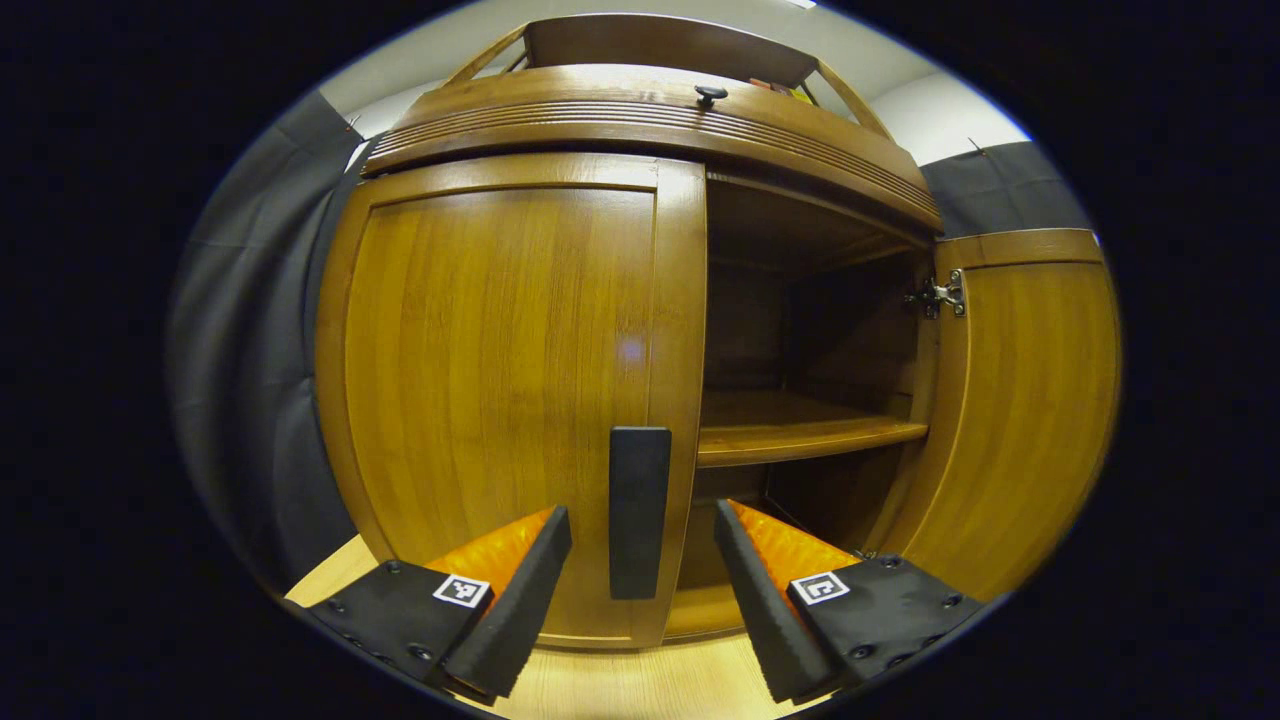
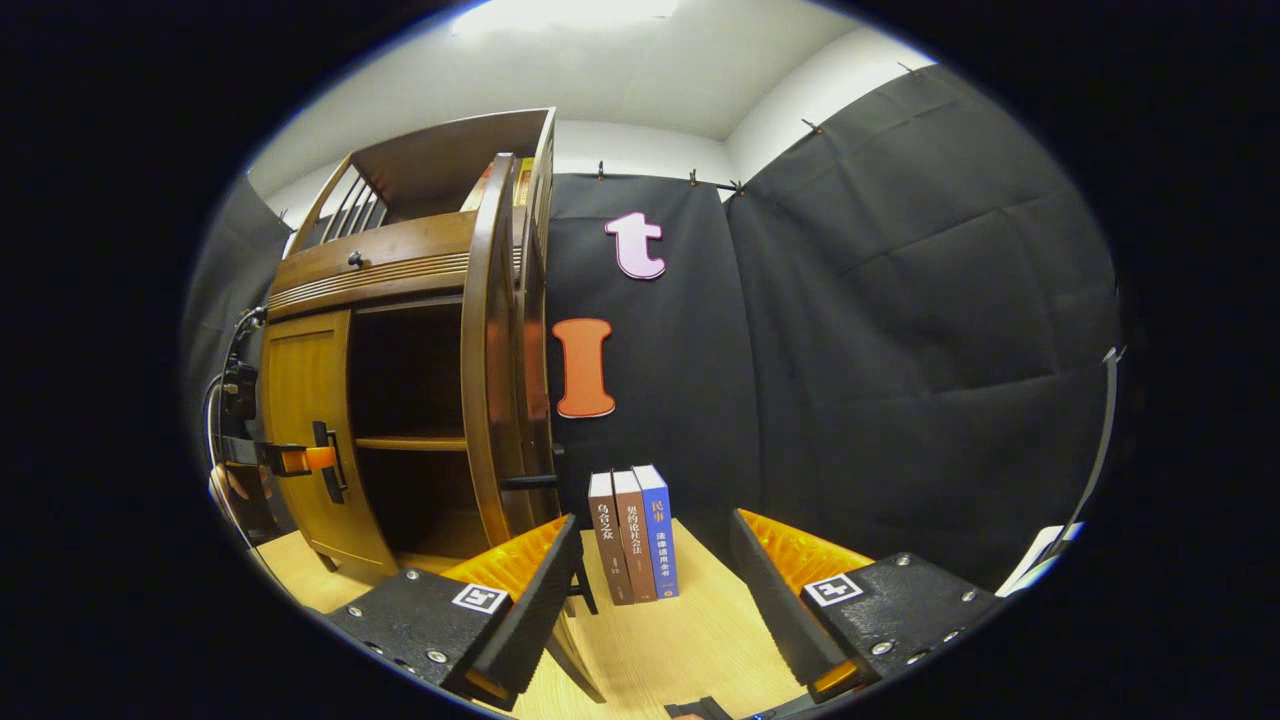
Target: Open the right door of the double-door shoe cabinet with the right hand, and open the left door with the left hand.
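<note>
The wooden shoe cabinet (image 1: 640, 120) stands on a pale wood floor (image 2: 660, 650) against the black cloth wall. Its right door (image 1: 1030, 400) is swung wide open, hinge (image 1: 940, 296) showing at its top inner edge, and the dark inside with one shelf (image 1: 800, 428) lies bare to view. The left door (image 1: 500, 380) is shut flush with the frame.

In the left gripper view the left gripper (image 1: 643, 560) sits close in front of that shut door, its jaws spread wide with the dark upright handle (image 1: 638, 510) between them. Neither finger touches the handle. From the right gripper view the same gripper (image 2: 300, 459) shows farther off, level with the handle (image 2: 328, 460) and right at it.

The right gripper (image 2: 655, 570) is drawn back from the cabinet, its jaws wide apart and holding nothing. The open right door (image 2: 492, 350) shows edge-on just ahead of its left finger. Three books (image 2: 633, 535) stand upright on the floor beside that door, against the cloth. A small dark knob (image 1: 710, 95) sits on the drawer front above the doors.
</note>
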### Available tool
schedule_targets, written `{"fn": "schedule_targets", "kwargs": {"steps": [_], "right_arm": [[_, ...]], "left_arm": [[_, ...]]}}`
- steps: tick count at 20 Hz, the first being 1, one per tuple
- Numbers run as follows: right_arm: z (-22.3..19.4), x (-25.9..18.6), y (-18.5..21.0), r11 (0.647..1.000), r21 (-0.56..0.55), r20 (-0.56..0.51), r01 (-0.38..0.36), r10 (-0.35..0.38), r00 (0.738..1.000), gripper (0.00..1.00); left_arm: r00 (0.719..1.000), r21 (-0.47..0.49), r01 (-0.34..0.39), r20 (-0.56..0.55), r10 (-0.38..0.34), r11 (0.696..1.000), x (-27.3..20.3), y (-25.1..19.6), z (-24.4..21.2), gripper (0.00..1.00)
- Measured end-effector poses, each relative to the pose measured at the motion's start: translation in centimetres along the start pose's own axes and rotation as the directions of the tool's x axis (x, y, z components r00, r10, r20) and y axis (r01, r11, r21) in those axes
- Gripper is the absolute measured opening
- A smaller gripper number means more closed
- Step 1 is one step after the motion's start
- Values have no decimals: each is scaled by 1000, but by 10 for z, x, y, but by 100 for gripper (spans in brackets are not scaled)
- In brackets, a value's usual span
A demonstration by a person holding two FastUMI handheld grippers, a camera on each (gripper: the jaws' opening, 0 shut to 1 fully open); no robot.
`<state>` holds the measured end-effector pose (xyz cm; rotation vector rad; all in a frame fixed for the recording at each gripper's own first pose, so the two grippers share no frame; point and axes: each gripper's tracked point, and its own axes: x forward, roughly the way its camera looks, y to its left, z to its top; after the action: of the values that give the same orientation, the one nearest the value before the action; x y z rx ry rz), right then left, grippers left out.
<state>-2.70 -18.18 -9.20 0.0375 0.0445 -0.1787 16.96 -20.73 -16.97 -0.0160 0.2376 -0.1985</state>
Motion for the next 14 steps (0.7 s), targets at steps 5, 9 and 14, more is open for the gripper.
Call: {"fn": "schedule_targets", "kwargs": {"steps": [5, 9, 14], "right_arm": [[6, 0, -2, 1000, 4, 18, 11, -11, 1000, 100], [6, -1, 0, 1000, -6, 19, 14, -13, 1000, 100], [10, -5, 0, 1000, -11, 19, 19, -19, 1000, 100]], "left_arm": [[1000, 17, 2, -3, -2, 1000, 13, -1, -4, 77], [1000, 5, 19, -13, -19, 1000, 19, -4, -8, 69], [1000, 10, 27, -9, -26, 1000, 22, -2, -8, 51]]}}
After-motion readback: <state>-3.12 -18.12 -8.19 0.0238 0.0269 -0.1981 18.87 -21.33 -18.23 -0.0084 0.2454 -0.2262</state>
